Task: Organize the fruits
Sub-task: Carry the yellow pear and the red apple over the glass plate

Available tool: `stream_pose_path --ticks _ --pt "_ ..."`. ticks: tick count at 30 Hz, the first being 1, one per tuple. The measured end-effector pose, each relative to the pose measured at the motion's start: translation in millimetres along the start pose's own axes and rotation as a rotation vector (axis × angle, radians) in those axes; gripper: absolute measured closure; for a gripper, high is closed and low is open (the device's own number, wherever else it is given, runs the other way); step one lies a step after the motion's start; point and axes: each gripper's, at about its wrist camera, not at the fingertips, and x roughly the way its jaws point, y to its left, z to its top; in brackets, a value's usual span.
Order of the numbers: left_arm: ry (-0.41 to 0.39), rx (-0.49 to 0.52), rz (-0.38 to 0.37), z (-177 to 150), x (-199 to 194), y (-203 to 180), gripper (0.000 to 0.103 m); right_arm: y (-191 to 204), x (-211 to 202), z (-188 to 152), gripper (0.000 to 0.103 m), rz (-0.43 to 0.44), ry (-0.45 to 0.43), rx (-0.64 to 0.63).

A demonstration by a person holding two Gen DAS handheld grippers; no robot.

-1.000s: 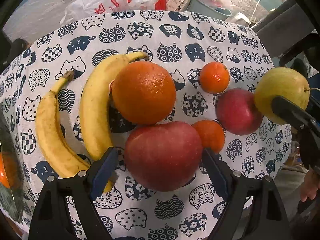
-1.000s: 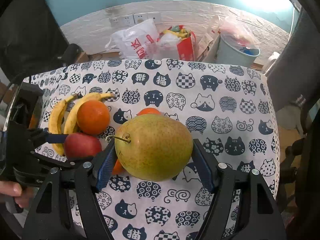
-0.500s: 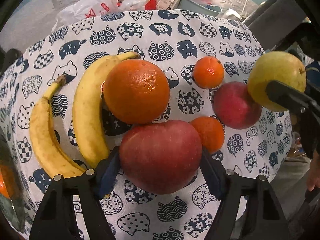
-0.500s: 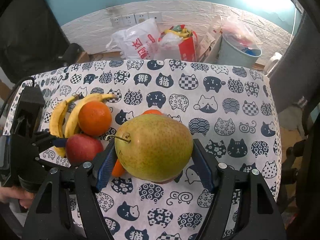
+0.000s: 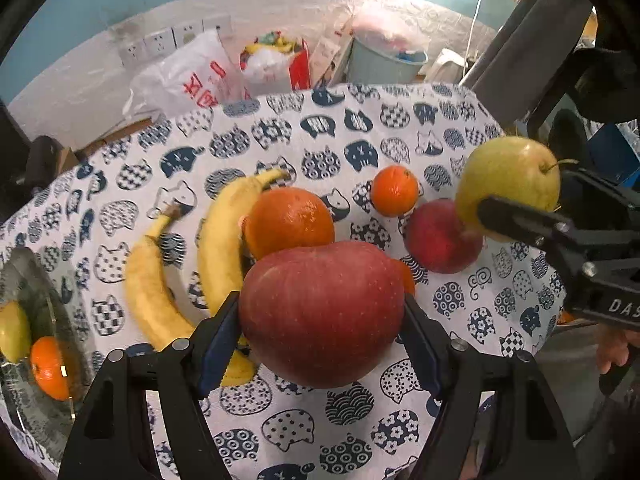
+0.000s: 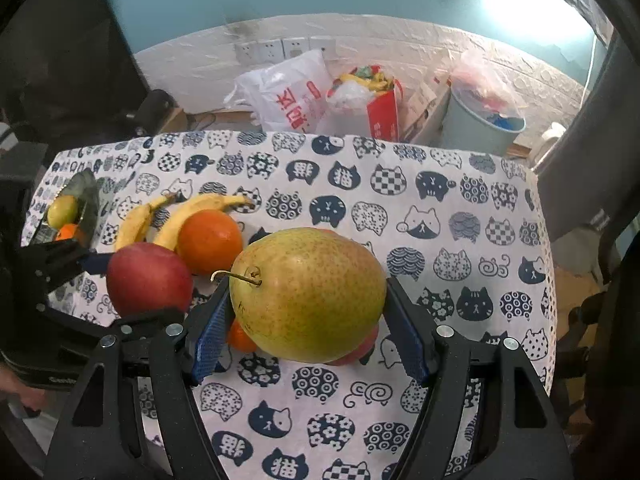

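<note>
left wrist view: glass dish holds tangerine and pear.

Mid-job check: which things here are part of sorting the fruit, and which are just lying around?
Job:
red apple in left hand-held gripper
pear in right hand-held gripper
bananas
large orange
glass dish

Lying about:
white plastic bag
bin

Matt printed tablecloth, glossy red apple, speckled pear, clear glass plate.
</note>
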Motion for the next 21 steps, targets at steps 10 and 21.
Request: stream_pose_path --ticks 10,21 --pt "-0.087 -0.011 0.025 -10 -46 17 0.026 27 -25 5 0.031 0.027 -0.058 -0.046" --pt "-0.137 -0.038 0.035 -24 -74 36 0.026 58 -30 13 0.031 0.051 -0.079 -0.098"
